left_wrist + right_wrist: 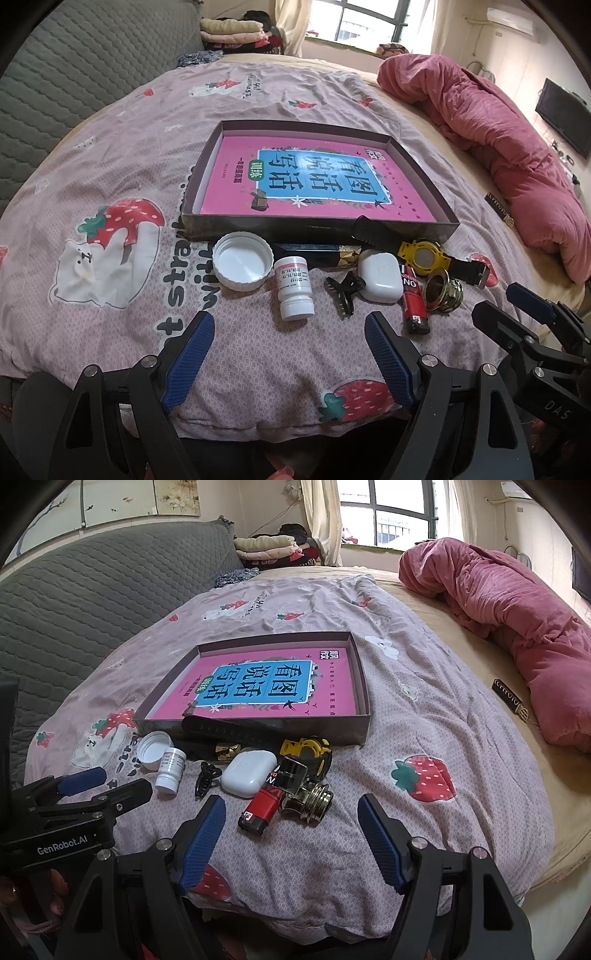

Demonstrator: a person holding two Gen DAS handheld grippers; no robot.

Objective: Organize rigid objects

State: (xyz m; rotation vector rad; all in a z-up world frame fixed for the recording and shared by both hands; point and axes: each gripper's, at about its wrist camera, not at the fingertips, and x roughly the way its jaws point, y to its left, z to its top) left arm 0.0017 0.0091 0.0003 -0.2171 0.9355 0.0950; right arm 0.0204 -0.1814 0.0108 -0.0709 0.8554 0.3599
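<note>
Left gripper point(290, 354) and right gripper point(291, 840) both spread wide, holding nothing. Small items, including pill bottle point(294, 288) and lighter point(260, 806), lie before the box point(436, 192); the dark object against its front wall point(317, 254) is indistinct.

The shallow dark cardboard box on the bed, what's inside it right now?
Inside the shallow dark cardboard box lies one pink book with a blue title panel, flat, covering most of the floor. Whatever might sit beneath the book is hidden.

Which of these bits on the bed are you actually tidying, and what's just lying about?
For the job: white cap, pill bottle, hair clip, earbud case, lighter, watch, box.

Lying about: pink quilt, folded clothes.
</note>
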